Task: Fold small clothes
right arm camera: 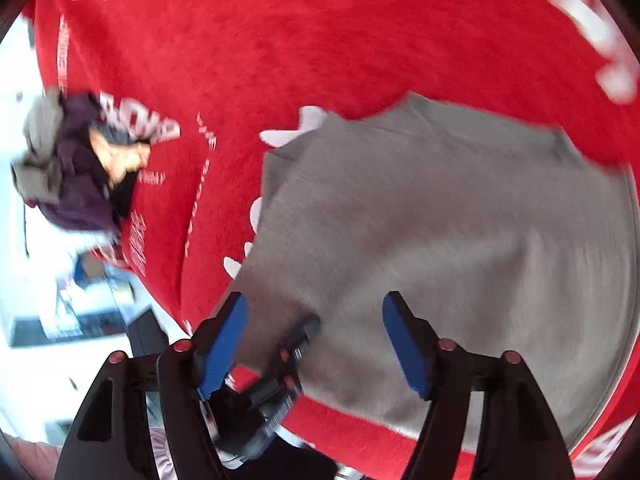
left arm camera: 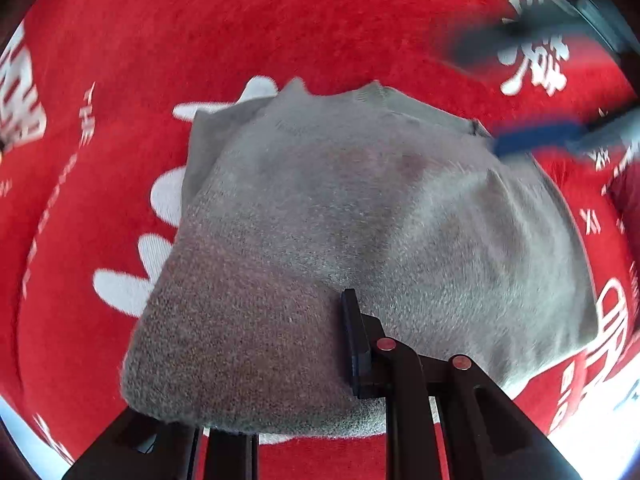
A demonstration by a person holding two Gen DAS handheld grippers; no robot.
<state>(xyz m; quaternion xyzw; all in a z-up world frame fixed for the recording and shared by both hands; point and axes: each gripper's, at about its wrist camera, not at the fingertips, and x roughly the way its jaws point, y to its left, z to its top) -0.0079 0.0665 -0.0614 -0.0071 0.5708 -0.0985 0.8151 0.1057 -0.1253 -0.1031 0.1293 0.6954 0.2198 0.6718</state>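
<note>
A grey knit garment [left arm camera: 360, 220] lies spread on a red cloth with white print [left arm camera: 280, 20]. My left gripper [left arm camera: 344, 344] is shut on the garment's near edge; cloth drapes over and hides the left finger. In the right wrist view the same grey garment [right arm camera: 440, 220] fills the right half. My right gripper [right arm camera: 314, 344] is open and empty above the garment's near left edge, with blue pads [right arm camera: 224, 344] apart. The left gripper [right arm camera: 296, 344] shows between them, pinching the cloth. The right gripper shows blurred in the left wrist view [left arm camera: 536, 92].
A pile of small clothes [right arm camera: 68, 168], purple, grey and peach, sits at the red cloth's far left edge. Beyond that edge are a white surface and blurred clutter [right arm camera: 80, 304]. The red cloth [right arm camera: 320, 40] extends far beyond the garment.
</note>
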